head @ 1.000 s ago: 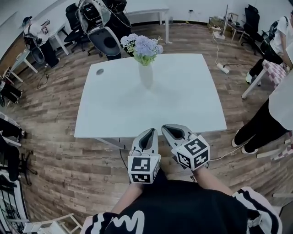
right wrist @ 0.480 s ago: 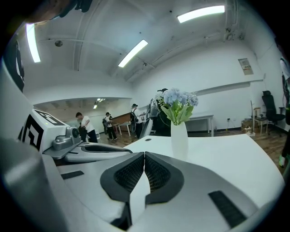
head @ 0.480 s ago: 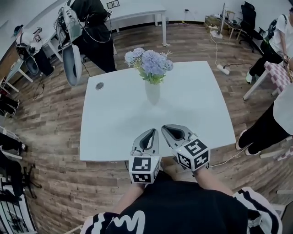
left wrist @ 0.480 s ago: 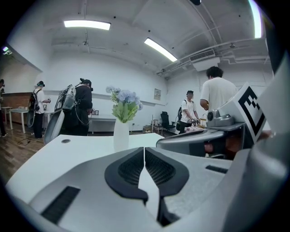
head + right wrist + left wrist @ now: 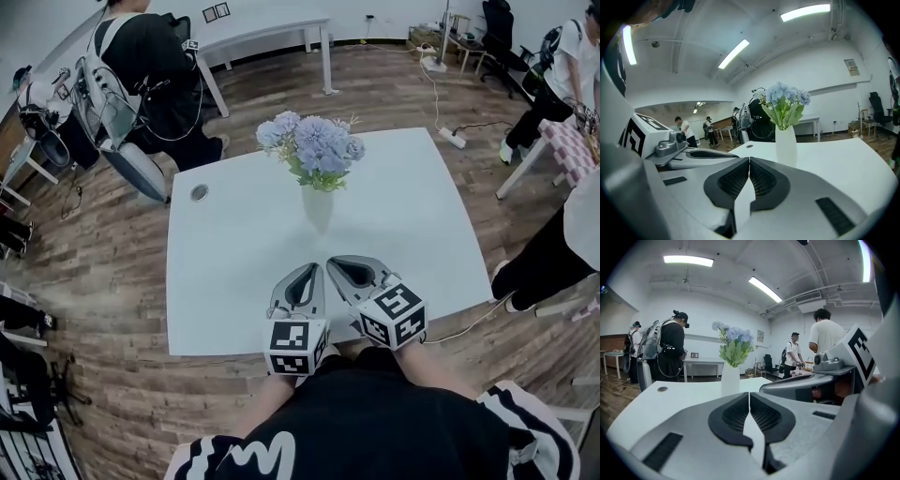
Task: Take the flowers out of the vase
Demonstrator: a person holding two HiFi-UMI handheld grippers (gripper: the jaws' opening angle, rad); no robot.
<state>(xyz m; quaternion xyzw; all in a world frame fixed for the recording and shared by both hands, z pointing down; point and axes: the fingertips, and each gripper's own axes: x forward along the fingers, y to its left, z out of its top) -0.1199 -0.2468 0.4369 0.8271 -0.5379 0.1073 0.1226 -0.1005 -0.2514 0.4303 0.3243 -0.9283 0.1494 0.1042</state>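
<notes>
A bunch of pale blue flowers (image 5: 313, 146) with green leaves stands in a white vase (image 5: 318, 206) near the middle of a white table (image 5: 234, 272). The left gripper view shows the flowers (image 5: 732, 336) and the vase (image 5: 730, 379) straight ahead; the right gripper view shows the flowers (image 5: 786, 96) and vase (image 5: 786, 144) slightly right. My left gripper (image 5: 300, 277) and right gripper (image 5: 342, 270) hover side by side over the table's near edge, well short of the vase. Both are shut with nothing between the jaws.
A person with a backpack (image 5: 141, 70) stands beyond the table's far left corner, other people (image 5: 562, 56) at the far right. A small round cap (image 5: 199, 193) sits in the tabletop at the left. A power strip (image 5: 457, 139) and cables lie on the wooden floor.
The table and vase have come closer in the head view as I moved forward. Both grippers now reach over the table's near edge. The jaws stayed shut.
</notes>
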